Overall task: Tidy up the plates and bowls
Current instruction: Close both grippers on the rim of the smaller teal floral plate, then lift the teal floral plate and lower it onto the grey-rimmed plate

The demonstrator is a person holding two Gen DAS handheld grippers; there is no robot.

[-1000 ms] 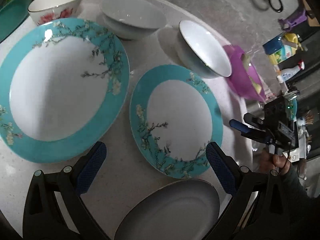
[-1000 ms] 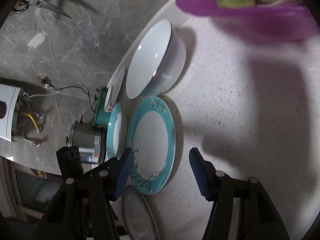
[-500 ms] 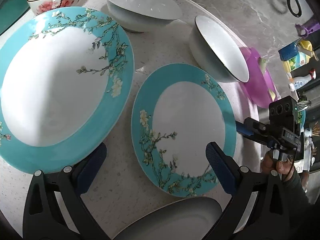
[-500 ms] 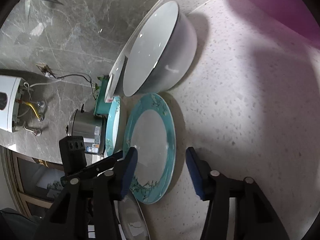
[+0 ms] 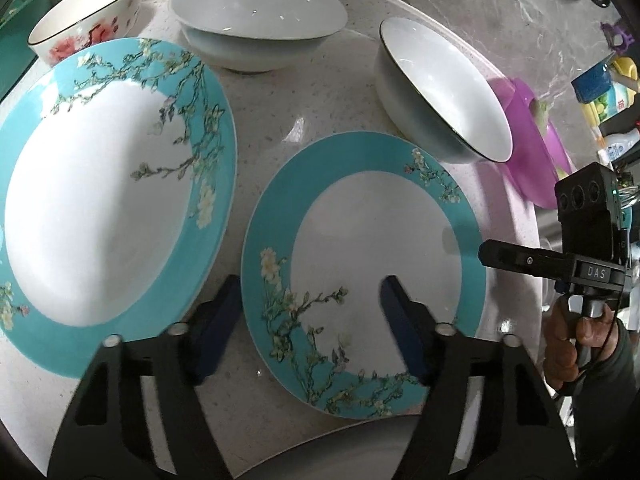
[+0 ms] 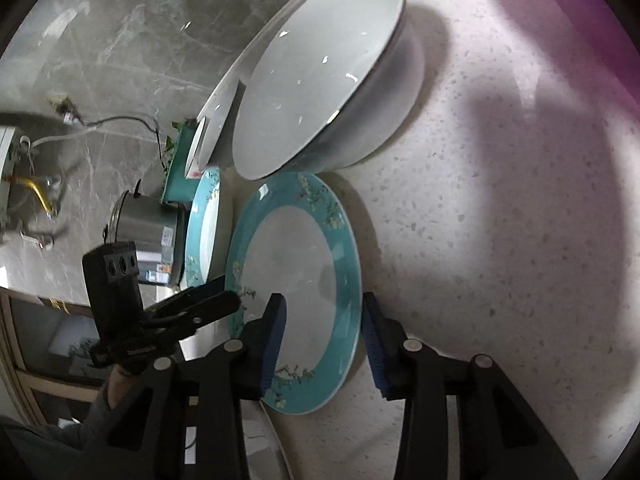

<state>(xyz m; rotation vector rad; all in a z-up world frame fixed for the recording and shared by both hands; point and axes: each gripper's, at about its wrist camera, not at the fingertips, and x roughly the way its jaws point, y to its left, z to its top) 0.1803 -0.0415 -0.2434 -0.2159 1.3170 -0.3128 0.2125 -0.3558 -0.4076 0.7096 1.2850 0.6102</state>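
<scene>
Both grippers have closed in on the small teal plate (image 5: 362, 276) since a second ago, and both sets of jaws have just been narrowing, with the plate's rim coming between them. Seen from the left wrist, the large teal plate (image 5: 108, 204) lies at 9 o'clock, flat on the speckled round table (image 5: 280, 120), its rim just beside the small one; the grey bowl (image 5: 256, 28) sits at 12 o'clock, the white bowl (image 5: 444, 92) at 1 o'clock close to the small plate's far edge, and the flowered bowl (image 5: 84, 36) at 11 o'clock. One risk I judge likely: two tools pulling the same thin rim from opposite sides could tilt the plate and knock it against the white bowl or the large plate. A glazed rim may also slip from the pads if pinched shallowly. The left gripper (image 5: 312, 312) stands about half open, straddling the plate's 8 o'clock rim, its pads not yet pressing. The right gripper (image 6: 322, 334) is narrower, straddling the rim opposite the left gripper, gaps showing at both pads.
</scene>
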